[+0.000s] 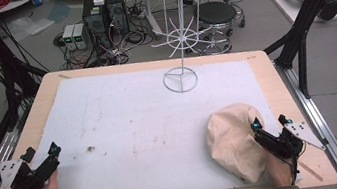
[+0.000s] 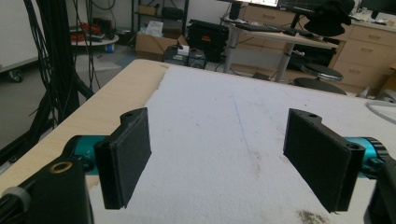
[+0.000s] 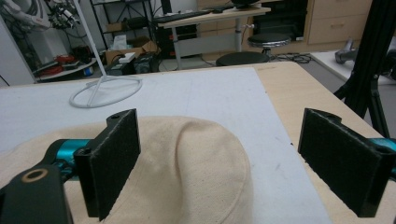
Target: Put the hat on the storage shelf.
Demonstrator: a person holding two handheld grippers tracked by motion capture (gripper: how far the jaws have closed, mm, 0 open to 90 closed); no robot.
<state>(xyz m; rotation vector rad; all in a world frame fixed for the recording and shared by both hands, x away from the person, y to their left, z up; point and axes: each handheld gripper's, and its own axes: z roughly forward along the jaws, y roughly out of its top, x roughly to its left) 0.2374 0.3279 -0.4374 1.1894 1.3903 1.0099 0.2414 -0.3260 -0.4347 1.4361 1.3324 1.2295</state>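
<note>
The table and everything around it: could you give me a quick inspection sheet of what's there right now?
Surface: wooden table under a white mat, with faint stains and a small dark speck.
Job's things: cream hat at the near right; white wire stand at the far middle, nothing hanging on it.
Clutter: nothing seen.
Grippers: left gripper open over bare mat; right gripper open, one of its fingers over the hat.
Cables: a black one trails from the left gripper.
Surroundings: stools, computer boxes and tangled wires on the floor.
</note>
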